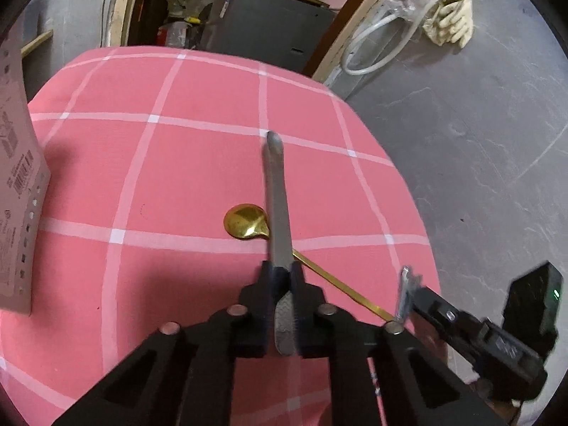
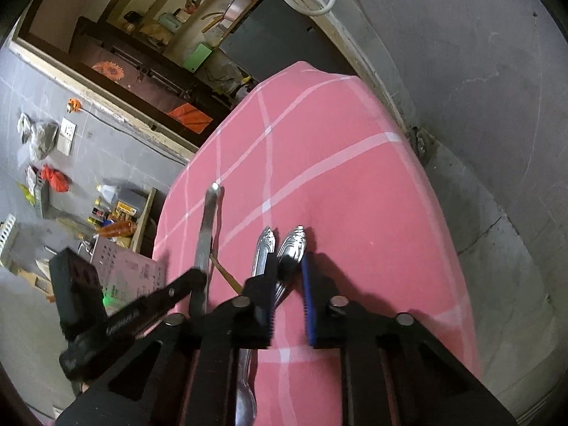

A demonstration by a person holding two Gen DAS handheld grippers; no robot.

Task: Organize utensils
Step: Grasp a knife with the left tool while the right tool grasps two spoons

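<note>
My left claw (image 1: 282, 277) is clenched on a steel knife (image 1: 275, 195), which sticks out toward the far side and crosses over the stem of a gold spoon (image 1: 245, 222) lying on the pink checked cloth (image 1: 195, 177). My right claw (image 2: 289, 266) sits just right of it, near the table's right edge, and looks clamped on an ornate silver handle (image 2: 293, 243). It's a bit blurry there, so the pads may only just be touching it. A second ornate handle (image 2: 263, 248) runs along the outside of that claw's left finger. There's lots of bare cloth far and left. A cardboard box (image 1: 17, 177) crowds the left edge, and grey floor (image 1: 479, 142) drops off to the right.
</note>
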